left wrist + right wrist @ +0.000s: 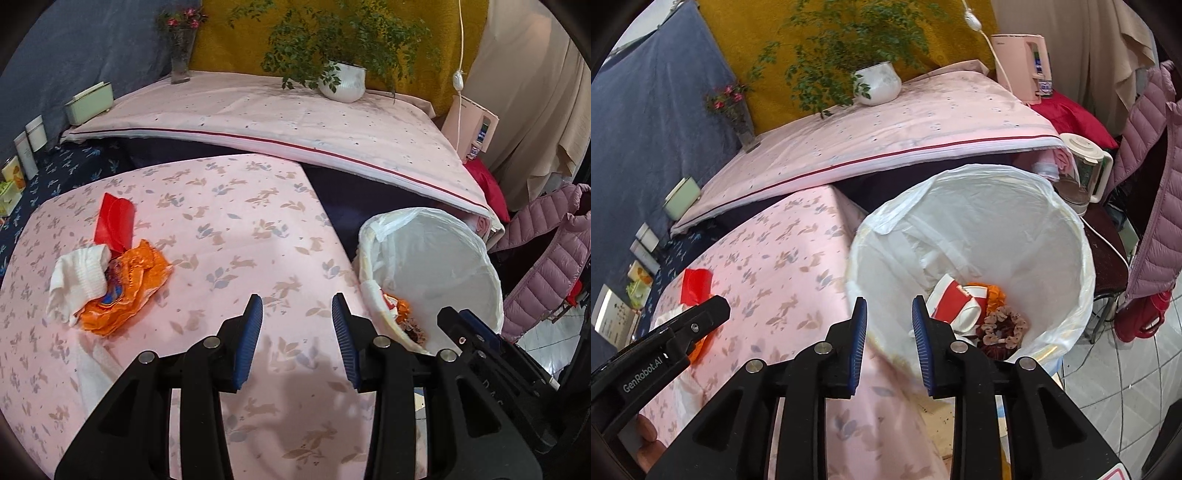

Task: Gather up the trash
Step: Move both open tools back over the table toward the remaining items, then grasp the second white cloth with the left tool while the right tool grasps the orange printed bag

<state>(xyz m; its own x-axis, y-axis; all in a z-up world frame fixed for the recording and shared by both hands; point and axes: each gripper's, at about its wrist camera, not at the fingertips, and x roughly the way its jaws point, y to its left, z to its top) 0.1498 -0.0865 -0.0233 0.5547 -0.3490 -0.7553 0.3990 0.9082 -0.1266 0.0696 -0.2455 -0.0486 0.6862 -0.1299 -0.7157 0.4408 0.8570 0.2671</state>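
the trash left on the worktop (229, 206) is a small heap: a crumpled orange wrapper (125, 295), a wadded white tissue (79, 282) on it and a red packet (114, 221) behind. it lies ahead and left of the left tongs (297, 314), well apart, which stand part open and empty. the right tongs (889, 314), also part open with nothing between, hang over the near rim of the bin (1071, 236), where a red-and-white cup (955, 304) and more scraps lie.

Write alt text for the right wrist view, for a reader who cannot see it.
The right gripper, open and empty, hangs over the near rim of a white-lined trash bin holding a red-and-white cup and wrappers. The left gripper reaches over the pink tablecloth.
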